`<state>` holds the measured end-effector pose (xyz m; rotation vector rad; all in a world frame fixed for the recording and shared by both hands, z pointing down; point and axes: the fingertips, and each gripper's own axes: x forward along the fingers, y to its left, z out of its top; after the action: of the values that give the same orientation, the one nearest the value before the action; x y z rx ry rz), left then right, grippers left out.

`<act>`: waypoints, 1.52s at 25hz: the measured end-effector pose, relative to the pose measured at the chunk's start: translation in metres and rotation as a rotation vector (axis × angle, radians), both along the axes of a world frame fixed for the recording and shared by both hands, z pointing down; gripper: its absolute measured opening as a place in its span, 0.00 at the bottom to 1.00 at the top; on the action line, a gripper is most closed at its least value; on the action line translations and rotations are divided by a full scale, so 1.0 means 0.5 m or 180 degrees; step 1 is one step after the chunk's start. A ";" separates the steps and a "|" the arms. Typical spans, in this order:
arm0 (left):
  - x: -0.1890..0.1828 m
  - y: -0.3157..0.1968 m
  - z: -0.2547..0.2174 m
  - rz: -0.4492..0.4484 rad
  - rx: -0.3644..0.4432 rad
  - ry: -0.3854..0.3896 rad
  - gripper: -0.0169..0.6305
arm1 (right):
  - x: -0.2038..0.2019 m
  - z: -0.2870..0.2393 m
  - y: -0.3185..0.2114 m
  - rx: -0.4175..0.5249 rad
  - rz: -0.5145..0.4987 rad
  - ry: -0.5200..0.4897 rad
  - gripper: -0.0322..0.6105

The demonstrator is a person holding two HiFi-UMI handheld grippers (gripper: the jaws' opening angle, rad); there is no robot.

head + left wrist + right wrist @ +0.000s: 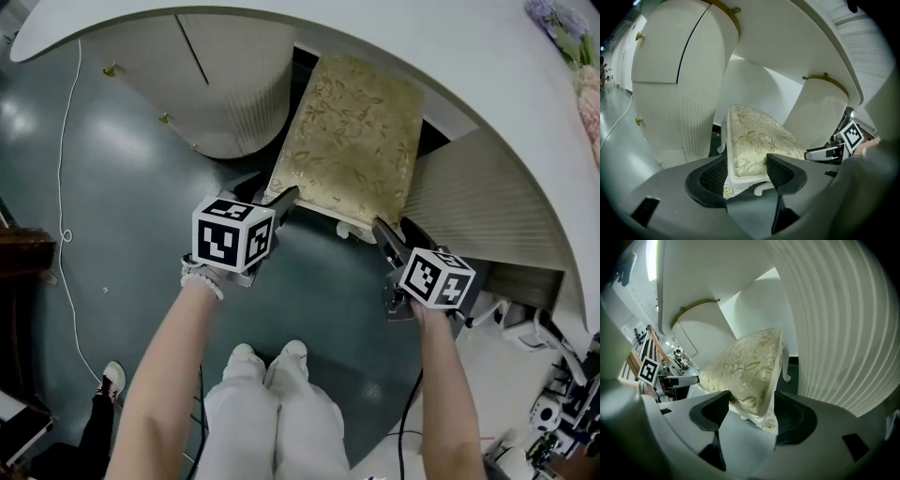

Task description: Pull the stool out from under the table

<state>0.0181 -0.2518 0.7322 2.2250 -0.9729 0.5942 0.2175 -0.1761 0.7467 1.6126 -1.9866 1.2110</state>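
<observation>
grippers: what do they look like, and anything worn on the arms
The left gripper and right gripper each have a grey body, dark jaws with black mesh pads, and a white cube of black square markers. Black cables trail below. No sleeves; a white beaded bracelet circles the left wrist.

Stool (352,141): gold floral cushion on a white frame, seen largely tucked under the curved white table (487,84), between two fluted pedestals (225,84).

Left gripper (284,199) and right gripper (381,229): each is topped by a marker cube and held at one of the stool's near corners. Contact cannot be judged.

Grey-green floor (131,169): crossed by a white cable (62,187).

White shoes (270,361): seen below.
</observation>
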 end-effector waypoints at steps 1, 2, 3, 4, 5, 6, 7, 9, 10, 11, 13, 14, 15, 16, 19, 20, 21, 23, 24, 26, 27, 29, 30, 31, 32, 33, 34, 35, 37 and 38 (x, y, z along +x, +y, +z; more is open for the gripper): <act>0.001 -0.001 0.004 0.0006 -0.0019 0.0011 0.43 | -0.002 0.001 0.000 0.0009 -0.0019 -0.0060 0.50; 0.002 -0.002 0.007 0.0009 -0.0041 0.0032 0.43 | -0.004 0.001 -0.001 0.0020 -0.0054 -0.0091 0.50; 0.002 -0.003 0.010 0.0009 -0.0068 0.0061 0.43 | -0.006 0.002 -0.004 0.0031 -0.0102 -0.0093 0.50; 0.003 -0.003 0.012 0.0012 -0.0097 0.0095 0.43 | -0.008 0.002 -0.006 0.0038 -0.0153 -0.0087 0.50; 0.004 -0.002 0.014 0.0021 -0.0119 0.0123 0.43 | -0.009 0.002 -0.007 0.0042 -0.0195 -0.0090 0.50; 0.006 -0.001 0.015 0.0035 -0.0124 0.0139 0.42 | -0.009 0.002 -0.007 0.0048 -0.0223 -0.0100 0.50; 0.008 0.000 0.016 0.0046 -0.0107 0.0142 0.39 | -0.009 0.002 -0.007 0.0062 -0.0237 -0.0103 0.50; 0.011 0.001 0.015 0.0034 -0.0053 0.0132 0.39 | -0.007 0.001 -0.007 0.0091 -0.0223 -0.0063 0.50; 0.011 0.001 0.015 0.0019 -0.0041 0.0126 0.39 | -0.007 0.000 -0.007 0.0101 -0.0206 -0.0035 0.50; 0.010 0.002 0.014 0.0007 -0.0043 0.0118 0.39 | -0.008 -0.002 -0.006 0.0108 -0.0192 -0.0014 0.50; 0.008 0.003 0.013 0.0015 -0.0070 0.0095 0.39 | -0.010 -0.006 -0.004 0.0110 -0.0164 0.0001 0.47; 0.008 0.004 0.012 0.0031 -0.0085 0.0080 0.38 | -0.010 -0.007 -0.004 0.0103 -0.0146 -0.0003 0.47; 0.009 0.004 0.012 0.0047 -0.0099 0.0063 0.38 | -0.010 -0.007 -0.004 0.0091 -0.0134 -0.0009 0.47; 0.009 0.005 0.012 0.0058 -0.0113 0.0049 0.38 | -0.010 -0.007 -0.004 0.0077 -0.0129 -0.0015 0.47; 0.009 0.006 0.011 0.0069 -0.0149 0.0021 0.38 | -0.010 -0.007 -0.002 0.0029 -0.0130 -0.0031 0.46; 0.009 0.006 0.010 0.0070 -0.0157 0.0011 0.38 | -0.011 -0.008 -0.002 0.0018 -0.0128 -0.0033 0.46; 0.008 0.008 0.008 0.0071 -0.0163 -0.0001 0.38 | -0.013 -0.009 0.000 0.0008 -0.0127 -0.0033 0.46; 0.005 0.011 0.006 0.0080 -0.0175 -0.0025 0.38 | -0.016 -0.012 0.003 -0.0008 -0.0131 -0.0032 0.46; 0.004 0.011 0.006 0.0089 -0.0184 -0.0035 0.38 | -0.018 -0.012 0.004 -0.0018 -0.0134 -0.0031 0.46; 0.006 0.007 0.009 0.0116 -0.0210 -0.0055 0.38 | -0.017 -0.009 0.003 -0.0048 -0.0131 -0.0024 0.46; 0.007 0.006 0.011 0.0130 -0.0228 -0.0070 0.38 | -0.016 -0.007 0.002 -0.0067 -0.0129 -0.0019 0.46; 0.002 0.017 0.014 0.0148 -0.0263 -0.0105 0.38 | -0.022 -0.005 0.014 -0.0110 -0.0136 -0.0014 0.46; -0.005 0.032 0.013 0.0151 -0.0279 -0.0122 0.38 | -0.029 -0.005 0.028 -0.0131 -0.0144 -0.0012 0.46; -0.014 0.050 0.012 0.0153 -0.0292 -0.0139 0.37 | -0.038 -0.006 0.046 -0.0150 -0.0154 -0.0010 0.46; -0.023 0.070 0.010 0.0154 -0.0304 -0.0153 0.37 | -0.047 -0.008 0.065 -0.0168 -0.0163 -0.0009 0.46; -0.031 0.090 0.009 0.0156 -0.0316 -0.0164 0.37 | -0.056 -0.010 0.084 -0.0185 -0.0172 -0.0005 0.46; -0.040 0.109 0.008 0.0158 -0.0325 -0.0173 0.37 | -0.065 -0.011 0.103 -0.0201 -0.0181 0.0000 0.46; -0.050 0.128 0.007 0.0158 -0.0330 -0.0180 0.37 | -0.074 -0.012 0.121 -0.0214 -0.0191 0.0005 0.46; -0.071 0.165 0.005 0.0164 -0.0331 -0.0186 0.37 | -0.096 -0.014 0.158 -0.0225 -0.0208 0.0015 0.46; -0.082 0.182 0.002 0.0171 -0.0331 -0.0185 0.37 | -0.107 -0.016 0.175 -0.0224 -0.0210 0.0021 0.46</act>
<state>-0.0230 -0.1607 0.7335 2.1578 -0.8928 0.7211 0.1641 -0.0885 0.7385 1.5037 -1.9546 1.2352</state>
